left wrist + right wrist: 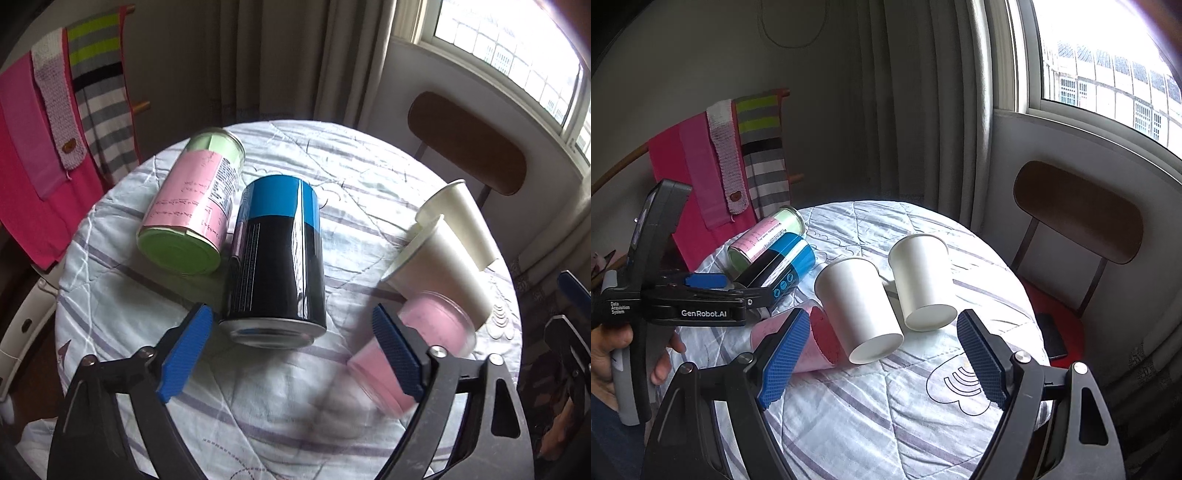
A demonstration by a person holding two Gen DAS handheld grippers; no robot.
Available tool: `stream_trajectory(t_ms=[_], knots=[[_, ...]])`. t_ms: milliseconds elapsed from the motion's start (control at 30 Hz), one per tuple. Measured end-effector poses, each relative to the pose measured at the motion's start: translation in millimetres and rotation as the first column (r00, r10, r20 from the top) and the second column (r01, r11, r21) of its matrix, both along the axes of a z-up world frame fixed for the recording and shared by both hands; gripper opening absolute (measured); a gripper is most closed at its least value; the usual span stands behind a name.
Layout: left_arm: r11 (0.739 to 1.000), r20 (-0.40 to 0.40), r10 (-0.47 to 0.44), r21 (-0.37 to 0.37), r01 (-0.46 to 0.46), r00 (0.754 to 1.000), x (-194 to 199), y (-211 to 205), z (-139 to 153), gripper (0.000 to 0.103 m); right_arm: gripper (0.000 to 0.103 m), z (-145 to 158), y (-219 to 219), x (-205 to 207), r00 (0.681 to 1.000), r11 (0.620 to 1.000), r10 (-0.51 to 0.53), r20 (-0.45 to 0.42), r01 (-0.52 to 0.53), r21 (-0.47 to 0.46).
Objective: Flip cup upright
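A pink plastic cup (pixel 417 347) lies on its side on the round table, blurred, just past my left gripper's right finger; it also shows in the right wrist view (pixel 816 343). Two white paper cups (pixel 858 308) (pixel 923 282) lie tipped beside it, and show in the left wrist view too (pixel 439 266) (pixel 461 221). My left gripper (pixel 293 354) is open and empty, low over the table near the black-and-blue can (pixel 279 258). My right gripper (pixel 882 363) is open and empty, in front of the white cups.
A pink-and-green can (pixel 192 203) lies at the table's far left beside the black-and-blue can. The table has a quilted cloth (pixel 258 406). A brown chair (pixel 1078 210) stands at right with a phone (pixel 1051 336) on its seat. Towels (pixel 44 147) hang on a rack at left.
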State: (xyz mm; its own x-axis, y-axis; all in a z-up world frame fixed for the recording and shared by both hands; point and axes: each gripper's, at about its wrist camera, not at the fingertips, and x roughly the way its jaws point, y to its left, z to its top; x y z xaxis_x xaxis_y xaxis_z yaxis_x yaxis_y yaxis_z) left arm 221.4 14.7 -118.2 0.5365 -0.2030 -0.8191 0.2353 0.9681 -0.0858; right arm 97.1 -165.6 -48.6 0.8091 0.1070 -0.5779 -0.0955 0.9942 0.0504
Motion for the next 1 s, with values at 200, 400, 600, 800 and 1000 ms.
stream_trajectory(t_ms=[200,400,600,800,1000], knots=[[0.999,-0.004,0.028,0.029,-0.028,1.000,9.0,-1.7,-8.6,0.068,0.083,-6.2,3.1,6.6,1.000,1.000,0.013,-0.017,-0.014,-0.005],[1.000,-0.012,0.003,0.019,-0.003,1.000,5.9,3.3,-8.6,0.068,0.083,-4.4,7.7,8.0,1.000,1.000,0.020,-0.021,-0.020,-0.004],[0.998,-0.019,-0.023,0.053,0.024,1.000,-12.8,12.4,-5.2,0.068,0.083,1.2,18.5,5.1,0.999,0.999,0.037,-0.013,-0.037,-0.009],[0.996,-0.025,-0.054,0.075,0.055,0.998,-52.0,30.8,-3.7,0.068,0.083,2.5,40.3,0.5,0.998,0.998,0.061,-0.035,-0.061,0.011],[0.994,-0.019,-0.089,0.064,0.090,0.996,-98.7,54.0,-2.7,0.068,0.083,-5.3,61.3,-9.8,0.994,0.997,0.066,-0.085,-0.062,0.048]])
